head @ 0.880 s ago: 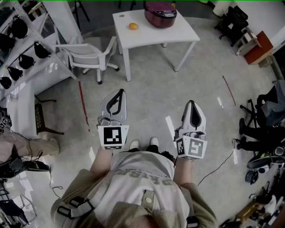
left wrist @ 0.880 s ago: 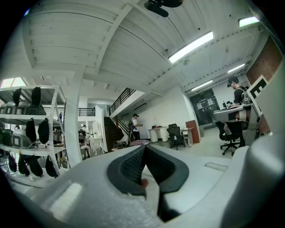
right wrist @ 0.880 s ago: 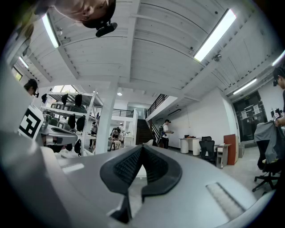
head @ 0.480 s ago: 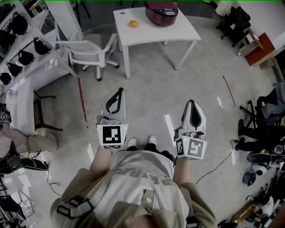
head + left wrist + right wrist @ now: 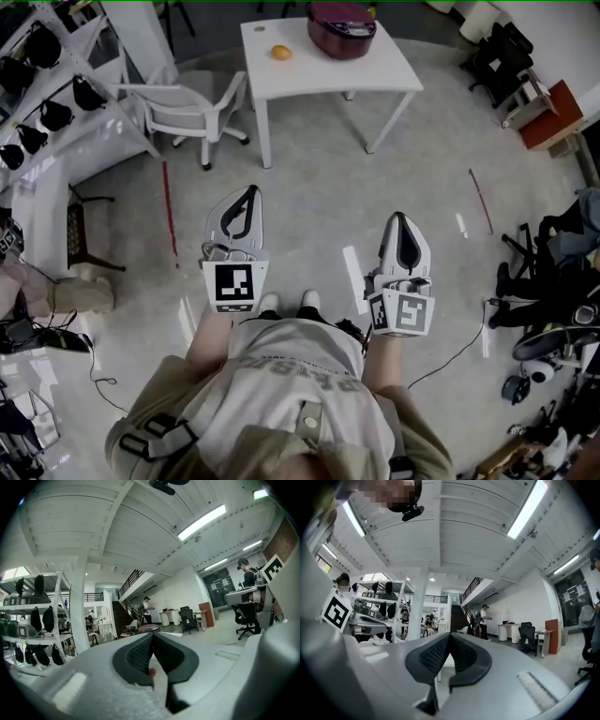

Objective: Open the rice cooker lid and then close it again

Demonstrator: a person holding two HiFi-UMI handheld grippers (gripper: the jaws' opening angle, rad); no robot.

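- Left hand-held gripper (image 5: pixel 250 191): jaws fully together, pads meeting along the centre line, nothing between them. Held level in front of the person's torso, over bare floor (image 5: pixel 319 187).
- Right hand-held gripper (image 5: pixel 401 217): same state, jaws pressed together, empty, level. It sits beside the left one with a clear gap between the two.
- Rice cooker (image 5: pixel 341 28): dark red, lid down, at the far side of the white table (image 5: pixel 375 73). Well apart from both grippers; neither touches it.
- Orange round thing (image 5: pixel 281 52) is on the same table, left of the cooker and apart from it.
- The table's near edge faces the person, with bare tabletop between that edge and the cooker.
- White chair (image 5: pixel 192 111) stands just beside the table's left side.
- Shelving rack (image 5: pixel 52 89) with dark items on it runs along the left and narrows that side.
- Right edge is crowded with dark office chairs and gear (image 5: pixel 553 253).
- Floor between the grippers and the table is open. It carries only a red strip (image 5: pixel 170 211) at left, another red strip (image 5: pixel 481 197) at right, and some white tape marks.
- Thin cable (image 5: pixel 455 347) lies on the floor to the right of the right gripper.
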